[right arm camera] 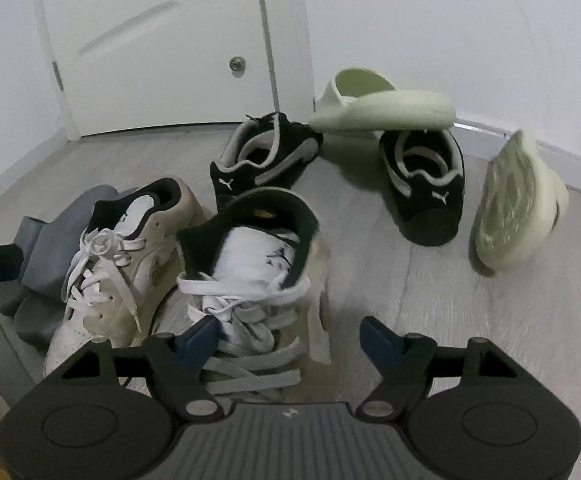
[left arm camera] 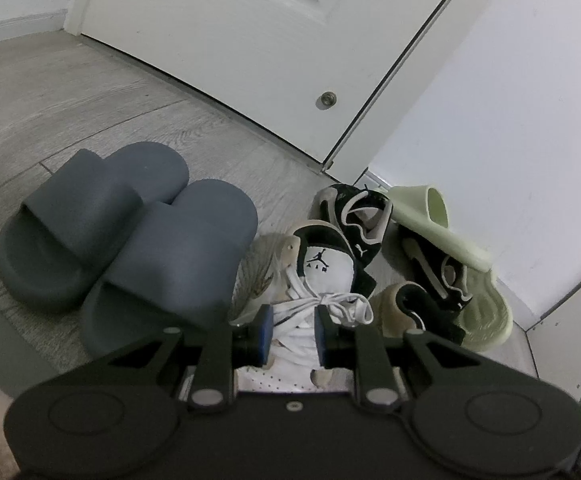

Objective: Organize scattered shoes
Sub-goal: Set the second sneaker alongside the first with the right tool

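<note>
Two tools work the pile: the left tool (left arm camera: 292, 336) is clamped on a white sneaker (left arm camera: 310, 280) just beyond its tips, likely to pair it, while the right tool (right arm camera: 288, 336), jaws apart, straddles the other sneaker (right arm camera: 250, 264).

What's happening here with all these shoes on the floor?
A person with a gripper in each hand is tidying shoes by a door. The left gripper is closed around a white sneaker, next to the grey slides, which already sit side by side. The right gripper hangs open over the other white sneaker. The black sneakers and the pale green slides lie scattered, one green slide propped on a black sneaker.
</note>
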Motion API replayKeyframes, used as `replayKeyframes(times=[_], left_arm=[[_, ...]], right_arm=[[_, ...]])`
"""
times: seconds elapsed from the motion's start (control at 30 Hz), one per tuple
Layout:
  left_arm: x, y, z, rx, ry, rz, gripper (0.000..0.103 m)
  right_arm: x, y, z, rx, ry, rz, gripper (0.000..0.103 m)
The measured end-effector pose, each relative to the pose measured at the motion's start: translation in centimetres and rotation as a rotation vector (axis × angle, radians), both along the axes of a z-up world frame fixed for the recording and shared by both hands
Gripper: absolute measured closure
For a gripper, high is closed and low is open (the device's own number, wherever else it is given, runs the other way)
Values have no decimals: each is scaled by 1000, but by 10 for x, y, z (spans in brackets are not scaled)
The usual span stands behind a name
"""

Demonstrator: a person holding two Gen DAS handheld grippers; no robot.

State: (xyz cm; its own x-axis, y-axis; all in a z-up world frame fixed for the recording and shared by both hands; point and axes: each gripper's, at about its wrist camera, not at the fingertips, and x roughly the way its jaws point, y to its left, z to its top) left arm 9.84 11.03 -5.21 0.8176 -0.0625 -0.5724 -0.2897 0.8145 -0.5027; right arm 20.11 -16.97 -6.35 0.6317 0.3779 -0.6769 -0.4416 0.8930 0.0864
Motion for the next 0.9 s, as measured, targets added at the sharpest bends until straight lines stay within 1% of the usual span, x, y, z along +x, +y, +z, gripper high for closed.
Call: replayKeyframes(times=[0.03,0.1,0.17,0.23,0.27,0.33,0.4,0.43,0.47,0.5,0.57,0.63,0.7,0.77,0.83,0.9], left_arm=[[0,0,0,-3,-2,1,82],[1,0,0,-4,-3,0,82],[2,-1,0,1,-1,-5,82],[2,-2,1,6,1,-9,82],[2,-2,1,7,2,-10,82],[2,-2,0,7,3,-9,82],[2,-2,0,6,5,-7,82],[2,-1,0,6,6,-6,82],[2,-1,0,6,6,-6,82],[2,-1,0,6,5,-5,82],[3,-2,0,5,8,-8,80],[4,-3,-1,7,12,-10,80],[5,-3,-1,9,10,-12,80],[5,-3,0,9,7,-13,80],[4,-2,-1,1,7,-9,80],[4,0,-2,-7,6,-5,80]], right_arm=[[-4,2,2,-11,-23,5,21],[-6,6,4,-40,-72,24,9],[-9,9,4,-81,-110,49,7],[-7,11,0,-121,-127,70,5],[-6,10,-1,-113,-134,76,4],[1,10,-3,-70,-87,88,4],[7,13,-9,-26,-8,105,4],[8,16,-13,-26,21,114,5],[7,21,-16,-47,35,119,10],[6,29,-21,-92,39,121,14],[1,44,-26,-170,4,82,18],[1,52,-25,-178,2,31,20],[2,57,-24,-161,17,-1,21],[6,64,-21,-110,39,-61,22],[12,67,-18,-32,66,-116,23],[12,69,-18,52,81,-146,22]])
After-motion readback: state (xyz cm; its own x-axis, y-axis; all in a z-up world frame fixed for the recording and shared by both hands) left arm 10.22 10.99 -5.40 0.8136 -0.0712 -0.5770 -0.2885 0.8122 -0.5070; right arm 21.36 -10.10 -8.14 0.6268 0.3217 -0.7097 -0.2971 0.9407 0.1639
